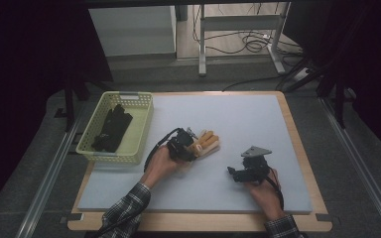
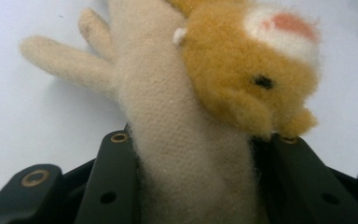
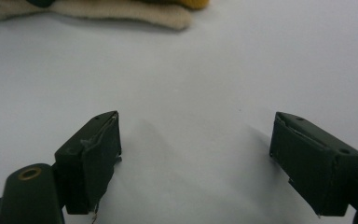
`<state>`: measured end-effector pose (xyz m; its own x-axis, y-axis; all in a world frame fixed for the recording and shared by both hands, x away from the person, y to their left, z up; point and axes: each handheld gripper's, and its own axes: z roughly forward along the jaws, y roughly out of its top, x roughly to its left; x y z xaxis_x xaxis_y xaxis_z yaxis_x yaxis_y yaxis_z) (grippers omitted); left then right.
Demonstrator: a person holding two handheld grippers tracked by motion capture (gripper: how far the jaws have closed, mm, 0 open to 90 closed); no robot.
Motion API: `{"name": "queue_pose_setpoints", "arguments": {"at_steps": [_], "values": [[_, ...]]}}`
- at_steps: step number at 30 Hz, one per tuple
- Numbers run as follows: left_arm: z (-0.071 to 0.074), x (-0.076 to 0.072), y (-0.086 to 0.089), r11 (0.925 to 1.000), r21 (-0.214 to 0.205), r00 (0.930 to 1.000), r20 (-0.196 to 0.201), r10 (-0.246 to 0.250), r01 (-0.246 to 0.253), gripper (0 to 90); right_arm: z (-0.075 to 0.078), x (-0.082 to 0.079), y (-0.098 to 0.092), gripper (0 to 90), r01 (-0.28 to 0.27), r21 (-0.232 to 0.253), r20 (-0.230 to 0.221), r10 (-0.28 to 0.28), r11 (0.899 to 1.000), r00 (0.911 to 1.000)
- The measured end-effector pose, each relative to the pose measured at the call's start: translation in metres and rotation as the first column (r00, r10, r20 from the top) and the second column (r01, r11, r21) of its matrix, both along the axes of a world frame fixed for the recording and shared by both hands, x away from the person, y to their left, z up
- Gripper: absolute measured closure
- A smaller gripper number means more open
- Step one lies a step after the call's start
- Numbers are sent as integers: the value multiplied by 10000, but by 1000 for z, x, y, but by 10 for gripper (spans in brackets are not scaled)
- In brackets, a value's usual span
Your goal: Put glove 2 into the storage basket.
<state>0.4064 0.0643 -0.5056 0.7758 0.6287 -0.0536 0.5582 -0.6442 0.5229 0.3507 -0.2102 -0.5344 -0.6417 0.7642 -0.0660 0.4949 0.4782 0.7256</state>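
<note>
Lower right of the high view, the right gripper [image 1: 234, 173] rests on the white mat [image 1: 258, 129] with its jaws spread wide and nothing between them. Further in, near the frame's centre, the left gripper [image 1: 188, 146] is clenched on the plush glove [image 1: 207, 143], its jaws pressing the cream cuff [image 2: 186, 177] from both sides. The glove looks light, soft and squashy (fleece that should not slip), so the cuff seems the sound hold. At upper left stands a yellow basket [image 1: 144, 126] with a black glove [image 1: 111, 128] inside.
</note>
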Motion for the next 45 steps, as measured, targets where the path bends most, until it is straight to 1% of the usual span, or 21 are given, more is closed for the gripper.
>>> {"name": "queue_pose_setpoints", "arguments": {"at_steps": [4, 6, 7, 9, 11, 12, 15, 20, 21, 22, 23, 28, 30, 31, 33, 34, 35, 36, 37, 38, 45], "values": [[12, 1, 5, 9993, -228, 9994, 150, 316, -313, 601, 0, 0, 0, 161, -5, 1, 3, 5, 10000, 10000], [20, 2, 8, 9983, -242, 9983, 248, 534, -528, 599, 0, 0, 0, 161, -3, 1, 8, 3, 10000, 10000], [20, 2, 8, 9983, -242, 9983, 248, 534, -528, 598, 0, 0, 0, 161, -3, 1, 8, 3, 10000, 10000], [32, 4, 16, 9958, -349, 9958, 315, 863, -852, 596, 0, 0, 0, 161, -2, 3, 5, 2, 10000, 10000], [36, 5, 19, 9945, -405, 9946, 345, 980, -966, 596, 0, 0, 0, 161, -9, -8, 21, 9, 10000, 10000], [44, 7, 27, 9915, -505, 9919, 361, 1216, -1197, 596, 0, 0, 0, 161, -8, -7, 19, 8, 10000, 10000], [56, 10, 40, 9880, -517, 9880, 442, 1480, -1457, 595, 0, 0, 0, 161, -13, 14, 38, 13, 10000, 10000], [74, 11, 62, 9791, -515, 9776, 663, 1997, -1965, 595, 0, 0, 0, 161, -8, 15, 39, 8, 10000, 10000], [74, 11, 62, 9791, -515, 9776, 663, 1997, -1965, 595, 0, 0, 0, 161, -6, 16, 38, 6, 10000, 10000], [80, 12, 71, 9745, -506, 9721, 751, 2221, -2187, 595, 0, 0, 0, 161, -8, 17, 36, 8, 10000, 10000], [83, 12, 76, 9720, -517, 9693, 796, 2326, -2290, 595, 0, 0, 0, 161, -6, 18, 35, 6, 10000, 10000], [95, 14, 103, 9562, -557, 9523, 901, 2915, -2874, 593, 0, 0, 0, 161, -1, 5, 49, 1, 10000, 10000], [98, 15, 114, 9480, -588, 9438, 931, 3172, -3128, 593, 0, 0, 0, 161, -3, 12, 41, 3, 10000, 10000], [98, 15, 114, 9480, -588, 9438, 931, 3172, -3128, 593, 0, 0, 0, 161, -3, 12, 41, 3, 10000, 10000], [101, 16, 131, 9354, -642, 9306, 979, 3527, -3477, 593, 0, 0, 0, 161, -2, 3, 49, 2, 10000, 10000], [102, 17, 136, 9314, -636, 9266, 972, 3632, -3584, 593, 0, 0, 0, 161, -2, 3, 50, 2, 10000, 10000], [102, 17, 136, 9314, -636, 9266, 972, 3632, -3584, 593, 0, 0, 0, 161, -2, 3, 50, 2, 10000, 10000], [103, 17, 146, 9229, -683, 9181, 974, 3842, -3790, 593, 0, 0, 0, 161, -2, 10, 42, 1, 10000, 10000], [103, 17, 146, 9229, -683, 9181, 974, 3842, -3790, 592, 0, 0, 0, 161, -5, 5, 49, 5, 10000, 10000], [104, 17, 155, 9141, -754, 9093, 976, 4045, -3985, 592, 0, 0, 0, 161, -2, 2, 50, 2, 10000, 10000], [104, 18, 183, 8872, -774, 8812, 1050, 4609, -4548, 589, 0, 0, 0, 161, -4, 0, 53, 4, 10000, 10000]]}}
